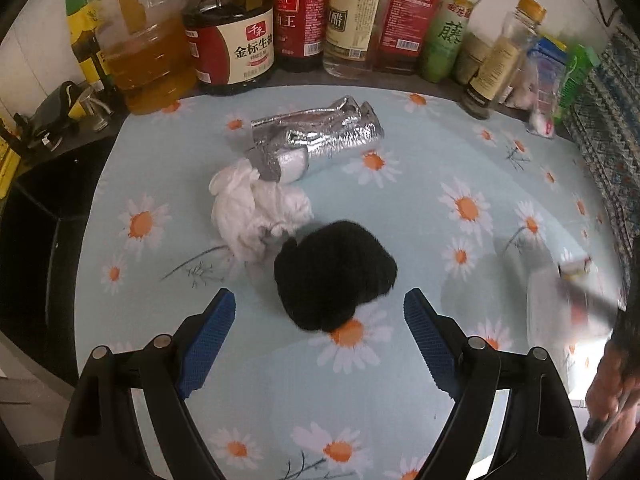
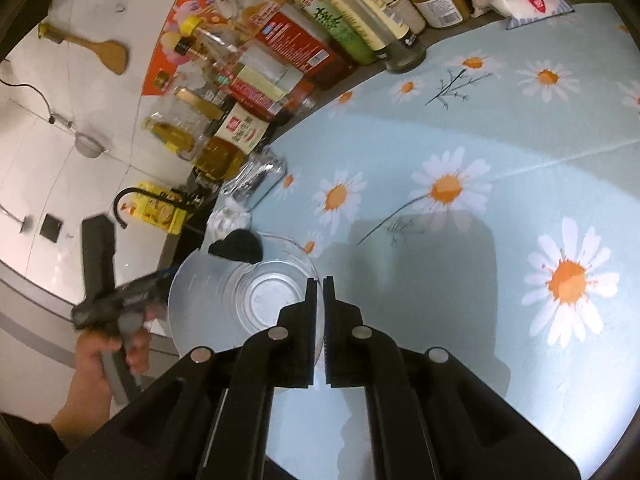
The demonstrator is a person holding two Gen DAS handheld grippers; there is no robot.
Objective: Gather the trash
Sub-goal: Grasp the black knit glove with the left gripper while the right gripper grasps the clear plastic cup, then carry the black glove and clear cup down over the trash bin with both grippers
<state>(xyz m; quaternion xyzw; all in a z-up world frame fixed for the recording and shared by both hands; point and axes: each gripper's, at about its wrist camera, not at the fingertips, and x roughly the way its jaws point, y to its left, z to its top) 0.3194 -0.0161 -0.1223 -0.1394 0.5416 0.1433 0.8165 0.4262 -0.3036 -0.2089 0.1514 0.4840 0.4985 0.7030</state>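
**Three pieces of trash lying loose, nothing in the bowl**

On your left, the left gripper [image 1: 320,316] hovers over the daisy-print cloth on the worktop [image 1: 500,152] with its jaws wide apart and nothing between them. Just ahead of them lies a black crumpled lump [image 1: 334,274], seemingly soft, though you can't tell the material. Touching its far-left edge is a crumpled white tissue [image 1: 256,214], and beyond that, touching the tissue, a silver foil wrapper [image 1: 320,138] lies on its side. A row of sauce and oil bottles [image 1: 236,44] lines the back edge and is no part of the job.

Moving right, your right gripper [image 2: 319,280] has its jaws together on the near rim of a clear glass bowl [image 2: 276,300]; only a sliver of gap shows, and the rim passes through it, so they look clamped on the glass. The bowl appears empty, standing near the worktop's left edge, with the black lump just past its far rim.

By this showing, the collecting has hardly started: all three scraps remain on the cloth. The black lump is the nearest to your open jaws and the likeliest first pick.
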